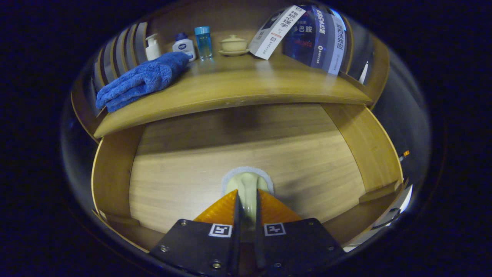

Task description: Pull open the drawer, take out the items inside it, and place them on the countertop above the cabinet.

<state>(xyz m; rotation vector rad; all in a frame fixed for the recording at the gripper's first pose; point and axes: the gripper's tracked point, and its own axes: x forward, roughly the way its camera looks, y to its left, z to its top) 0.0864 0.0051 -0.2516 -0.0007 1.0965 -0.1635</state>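
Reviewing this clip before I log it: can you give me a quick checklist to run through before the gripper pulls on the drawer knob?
1. Gripper closed on the drawer knob: ok, both fingers press its sides.
2. Grip centred on the knob: ok, the knob sits squarely between the fingers.
3. Drawer front position: cannot tell how far it is open; nothing of the inside is visible.
4. Items inside the drawer: cannot tell, hidden behind the front.
5. Free space on the countertop for items: ok, the middle is bare; the blue towel, bottles, lidded cup and books sit along its back and sides.
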